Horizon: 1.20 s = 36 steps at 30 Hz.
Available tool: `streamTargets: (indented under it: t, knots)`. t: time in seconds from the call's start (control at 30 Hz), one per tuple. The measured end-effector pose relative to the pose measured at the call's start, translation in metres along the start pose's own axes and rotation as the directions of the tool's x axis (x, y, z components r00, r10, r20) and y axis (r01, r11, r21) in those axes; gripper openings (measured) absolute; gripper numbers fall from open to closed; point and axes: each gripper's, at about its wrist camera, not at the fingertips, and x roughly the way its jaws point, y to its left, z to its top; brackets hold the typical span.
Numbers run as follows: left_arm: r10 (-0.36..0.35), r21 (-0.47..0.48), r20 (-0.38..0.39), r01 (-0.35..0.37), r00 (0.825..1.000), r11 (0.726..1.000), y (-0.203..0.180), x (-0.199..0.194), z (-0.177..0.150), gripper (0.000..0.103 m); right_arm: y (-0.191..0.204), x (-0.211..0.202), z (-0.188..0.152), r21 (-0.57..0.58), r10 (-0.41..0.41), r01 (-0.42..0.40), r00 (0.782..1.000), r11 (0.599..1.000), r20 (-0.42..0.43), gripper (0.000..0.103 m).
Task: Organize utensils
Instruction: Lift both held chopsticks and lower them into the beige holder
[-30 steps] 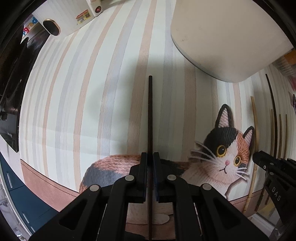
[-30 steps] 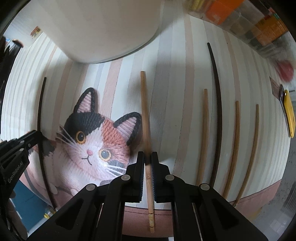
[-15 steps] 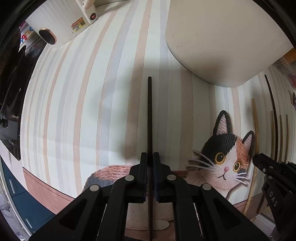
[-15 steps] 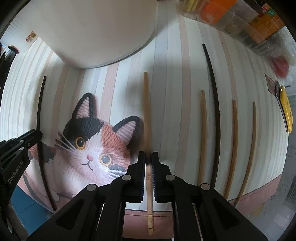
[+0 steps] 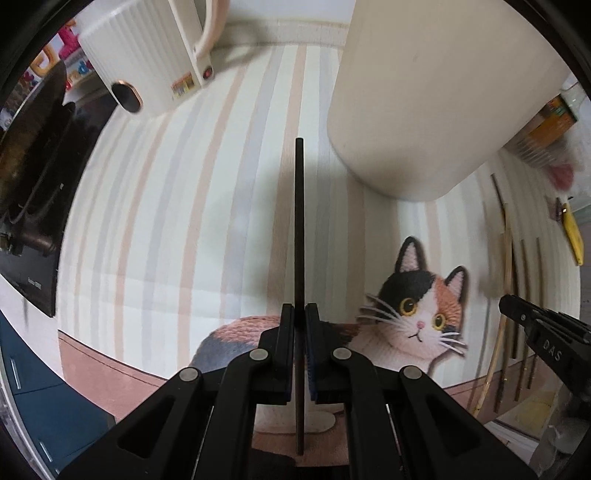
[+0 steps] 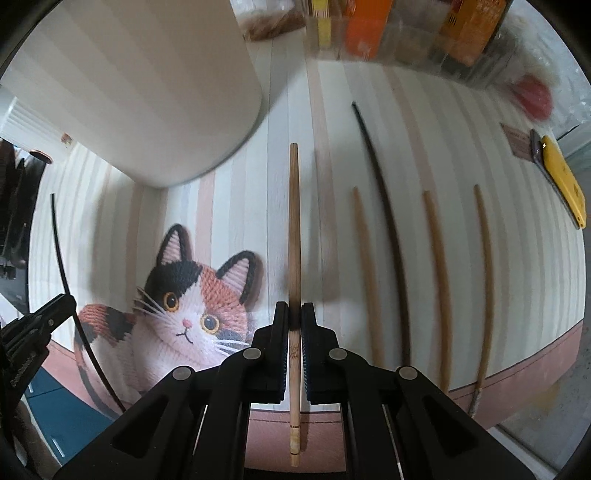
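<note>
My left gripper (image 5: 299,315) is shut on a black chopstick (image 5: 299,221), held above the striped cat mat (image 5: 184,221). My right gripper (image 6: 294,314) is shut on a light wooden chopstick (image 6: 294,221), also lifted off the mat (image 6: 258,206). A tall cream container (image 5: 443,96) stands at the back between the two grippers, seen in the right wrist view at upper left (image 6: 140,88). Several more chopsticks lie in a row on the mat right of my right gripper: wooden ones (image 6: 365,273) and a black one (image 6: 388,229). The right gripper (image 5: 543,332) shows at the left view's right edge.
A white ribbed kettle (image 5: 147,55) stands at the back left beside a dark stove top (image 5: 33,177). Clear boxes with orange packets (image 6: 406,33) line the back right. A yellow-handled tool (image 6: 561,184) lies off the mat's right edge. The mat's brown border (image 5: 110,369) runs near the counter's front.
Both grippers have risen with their chopsticks; the mat looks farther away. In the left view the kettle and container have come further into view, and the right view is slightly blurred from motion.
</note>
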Motion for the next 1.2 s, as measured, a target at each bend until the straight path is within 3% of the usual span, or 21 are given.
streamTargets:
  t: [0.37,0.63,0.9,1.2]
  knots:
    - [-0.019,-0.01,0.119,0.02,0.993,1.0,0.009,-0.047,-0.01,0.003,0.006,-0.053,0.004,-0.016,0.065,-0.064,0.988,0.998,0.137,0.007]
    - [0.0,-0.031,0.23,0.007,0.973,1.0,0.023,-0.081,0.006,0.003,0.017,-0.089,0.017,-0.04,0.111,-0.105,0.965,0.994,0.239,0.007]
    - [0.008,-0.066,0.335,0.015,0.942,0.998,0.037,-0.122,0.025,0.003,0.02,-0.119,0.029,-0.05,0.133,-0.124,0.935,0.991,0.328,0.007]
    - [-0.022,-0.061,0.458,0.056,0.889,0.997,0.04,-0.186,0.041,0.003,0.012,-0.167,0.048,-0.023,0.211,-0.222,0.882,0.975,0.421,0.007]
